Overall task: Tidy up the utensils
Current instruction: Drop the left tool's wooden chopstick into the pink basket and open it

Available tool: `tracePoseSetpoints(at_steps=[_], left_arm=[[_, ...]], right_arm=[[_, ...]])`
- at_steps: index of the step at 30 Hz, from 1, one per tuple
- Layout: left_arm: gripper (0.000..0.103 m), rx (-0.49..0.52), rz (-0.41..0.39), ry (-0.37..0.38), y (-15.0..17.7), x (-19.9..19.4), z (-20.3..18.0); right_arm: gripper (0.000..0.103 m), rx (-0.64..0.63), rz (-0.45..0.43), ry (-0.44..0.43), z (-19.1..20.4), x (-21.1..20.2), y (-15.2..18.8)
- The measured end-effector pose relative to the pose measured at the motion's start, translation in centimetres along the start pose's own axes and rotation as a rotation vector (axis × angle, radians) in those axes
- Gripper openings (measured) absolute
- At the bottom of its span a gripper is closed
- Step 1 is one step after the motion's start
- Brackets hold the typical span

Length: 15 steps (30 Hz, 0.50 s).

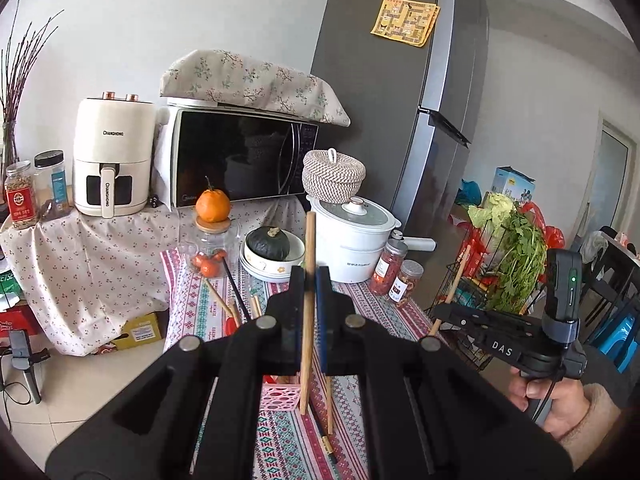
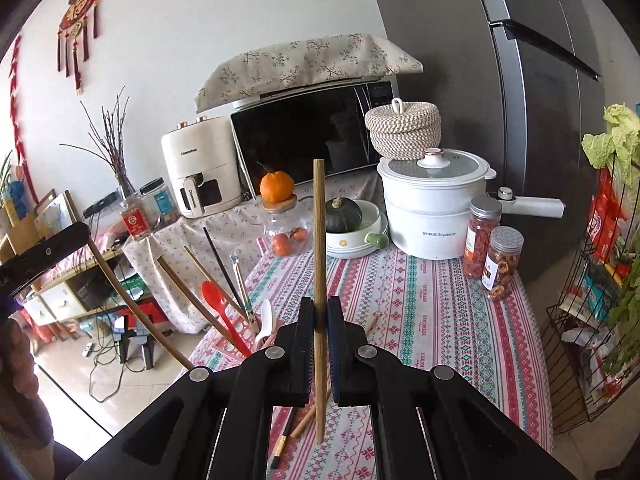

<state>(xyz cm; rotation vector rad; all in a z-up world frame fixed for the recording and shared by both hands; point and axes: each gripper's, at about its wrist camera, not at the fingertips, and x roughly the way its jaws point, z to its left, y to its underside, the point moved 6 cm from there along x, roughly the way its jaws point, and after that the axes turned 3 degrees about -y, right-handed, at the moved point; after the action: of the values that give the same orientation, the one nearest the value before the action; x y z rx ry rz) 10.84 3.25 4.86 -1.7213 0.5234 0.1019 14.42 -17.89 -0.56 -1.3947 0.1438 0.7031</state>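
- A wooden chopstick (image 1: 308, 300) stands nearly upright, clamped between the pads of the left gripper (image 1: 310, 280), above the pink perforated utensil holder (image 1: 280, 396) on the worktop (image 1: 280, 440).
- A second wooden chopstick (image 2: 319, 280) is pinched upright in the right gripper (image 2: 319, 312), its lower end hanging over the patterned cloth.
- In the right wrist view the holder's contents fan out: a red spoon (image 2: 218, 304), a white spoon (image 2: 267, 320), a black chopstick (image 2: 224, 272) and several wooden ones.
- More chopsticks lie flat on the cloth, one black with a gold tip (image 2: 282, 444) and a wooden one (image 2: 308, 416) beside it.
- From the left wrist view, the right gripper (image 1: 440, 312) is seen off to the right, held in a hand (image 1: 560, 404), with its chopstick slanting up.
- Farther back stand a glass jar (image 1: 208, 252) topped with an orange (image 1: 213, 206), a squash in stacked bowls (image 1: 268, 244), a white pot (image 1: 352, 240) and two spice jars (image 1: 394, 268).
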Motion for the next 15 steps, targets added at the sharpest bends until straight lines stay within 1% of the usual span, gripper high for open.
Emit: tracePoseSetpoints(at_steps=[2, 6, 12, 15], left_arm=[[0.006, -0.015, -0.031, -0.009, -0.5, 0.2, 0.4], [0.006, 0.007, -0.085, -0.059, -1.0, 1.2, 0.6], [0.006, 0.005, -0.055, -0.102, 0.0, 4.2, 1.1], [0.006, -0.003, -0.021, -0.104, 1.0, 5.7, 1.5]], right_arm=[[0.006, 0.004, -0.017, -0.010, 0.3, -0.1, -0.5], [0.006, 0.003, -0.043, -0.030, 0.9, 0.0, -1.5], [0.006, 0.009, -0.064, -0.048, 1.6, 0.7, -2.3], [0.006, 0.008, -0.075, -0.057, 2.0, 0.9, -2.4]])
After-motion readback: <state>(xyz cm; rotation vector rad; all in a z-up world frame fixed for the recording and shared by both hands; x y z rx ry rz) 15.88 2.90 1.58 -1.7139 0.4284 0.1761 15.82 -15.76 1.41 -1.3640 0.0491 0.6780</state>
